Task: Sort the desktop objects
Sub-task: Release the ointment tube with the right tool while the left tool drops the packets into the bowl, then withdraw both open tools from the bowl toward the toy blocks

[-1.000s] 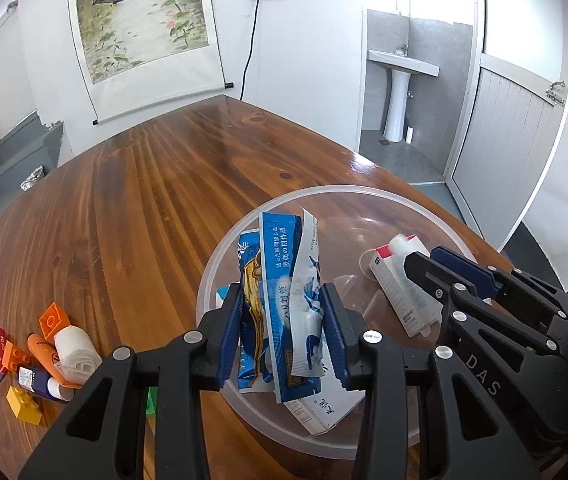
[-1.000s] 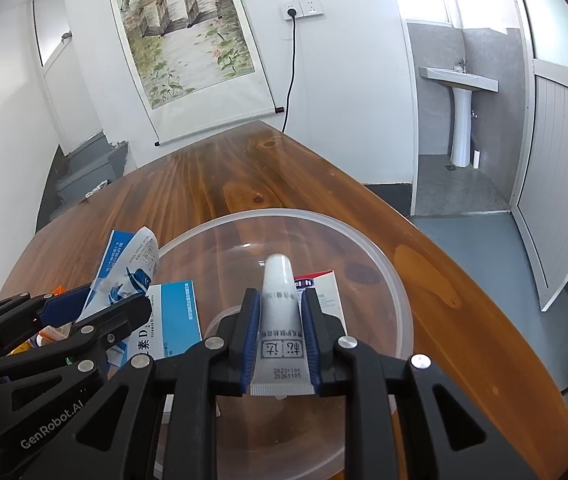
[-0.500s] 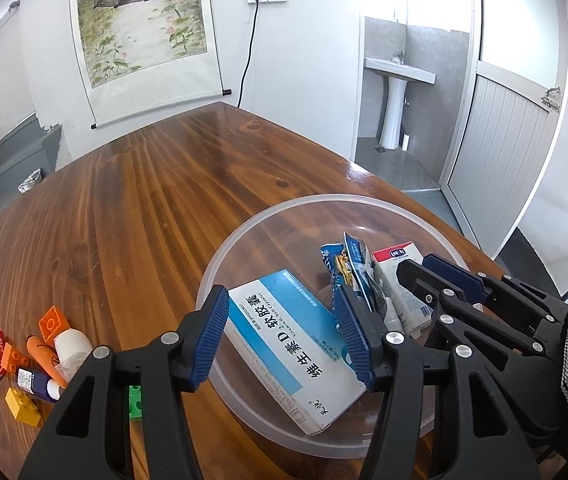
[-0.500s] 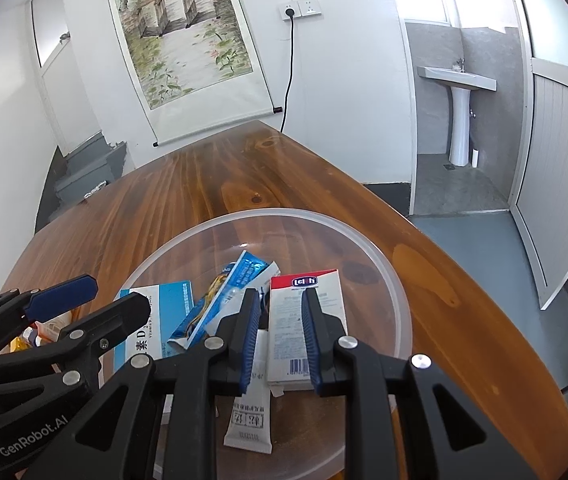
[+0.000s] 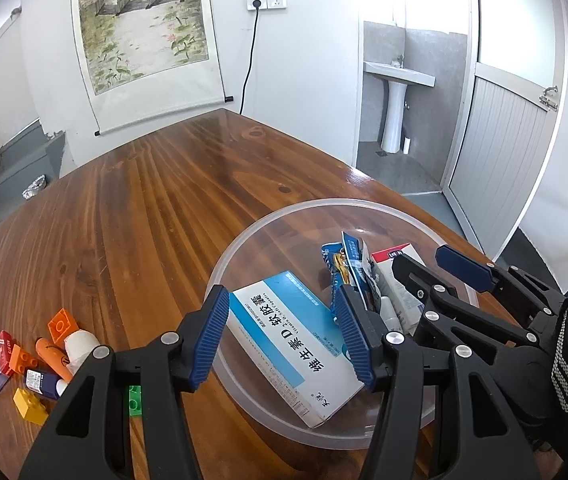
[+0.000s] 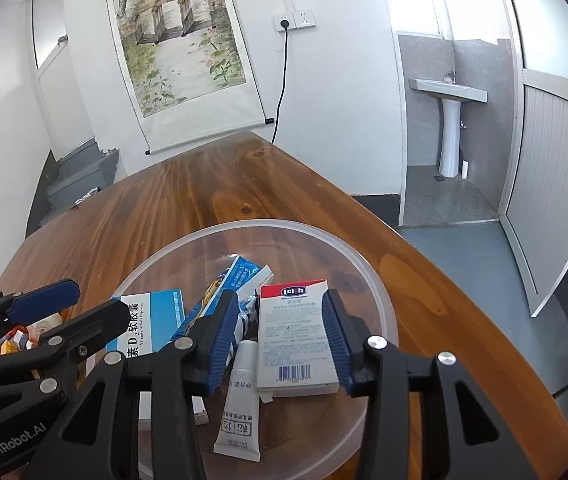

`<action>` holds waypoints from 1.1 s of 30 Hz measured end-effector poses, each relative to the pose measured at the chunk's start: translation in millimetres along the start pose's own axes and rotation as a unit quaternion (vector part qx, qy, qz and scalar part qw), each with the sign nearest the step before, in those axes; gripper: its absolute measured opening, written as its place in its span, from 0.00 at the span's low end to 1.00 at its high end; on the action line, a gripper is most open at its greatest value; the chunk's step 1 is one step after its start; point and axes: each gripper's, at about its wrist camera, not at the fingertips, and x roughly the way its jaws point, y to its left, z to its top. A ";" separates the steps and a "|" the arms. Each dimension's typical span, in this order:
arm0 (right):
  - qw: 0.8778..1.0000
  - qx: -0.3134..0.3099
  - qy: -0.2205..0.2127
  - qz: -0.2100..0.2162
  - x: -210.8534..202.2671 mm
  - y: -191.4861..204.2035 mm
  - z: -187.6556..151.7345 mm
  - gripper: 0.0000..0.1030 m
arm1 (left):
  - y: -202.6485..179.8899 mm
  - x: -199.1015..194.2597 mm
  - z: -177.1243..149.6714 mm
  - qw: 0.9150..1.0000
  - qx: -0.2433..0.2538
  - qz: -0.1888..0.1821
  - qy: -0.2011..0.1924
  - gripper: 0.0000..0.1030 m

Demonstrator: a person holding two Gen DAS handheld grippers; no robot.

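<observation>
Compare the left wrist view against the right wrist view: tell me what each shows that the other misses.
Only the left wrist view shows the toy bricks, orange marker and white roll clearly, left of the bowl. Only the right wrist view shows the whole white tube and the red-topped box's barcode. Both show the clear bowl, blue-and-white box, blue sachets and both empty grippers, left and right, the right's jaws opening.
</observation>
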 end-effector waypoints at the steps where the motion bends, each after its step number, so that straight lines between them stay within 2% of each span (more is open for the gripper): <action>1: 1.000 -0.003 -0.002 -0.001 -0.5 1.0 -0.3 0.47 | 0.0 -2.0 -0.5 1.000 0.002 0.002 -0.003 0.57; 14: 1.000 -0.015 -0.004 -0.014 2.3 5.3 -2.7 0.47 | 18.8 -22.5 -7.3 0.999 -0.003 0.029 -0.014 0.57; 15: 1.000 -0.016 -0.005 -0.015 2.2 6.3 -2.7 0.47 | 21.4 -23.8 -8.2 0.999 -0.005 0.030 -0.013 0.58; 18: 1.000 -0.017 -0.005 -0.016 2.3 7.5 -3.3 0.47 | 29.5 -29.0 -11.1 0.999 -0.009 0.039 -0.016 0.69; 26: 1.000 -0.025 0.002 -0.007 1.3 20.5 -5.7 0.47 | 63.9 -36.2 -20.4 0.997 -0.036 0.062 -0.011 0.70; 33: 0.999 -0.042 0.014 0.026 0.3 46.6 -8.0 0.47 | 101.2 -39.4 -33.7 0.994 -0.066 0.085 0.000 0.70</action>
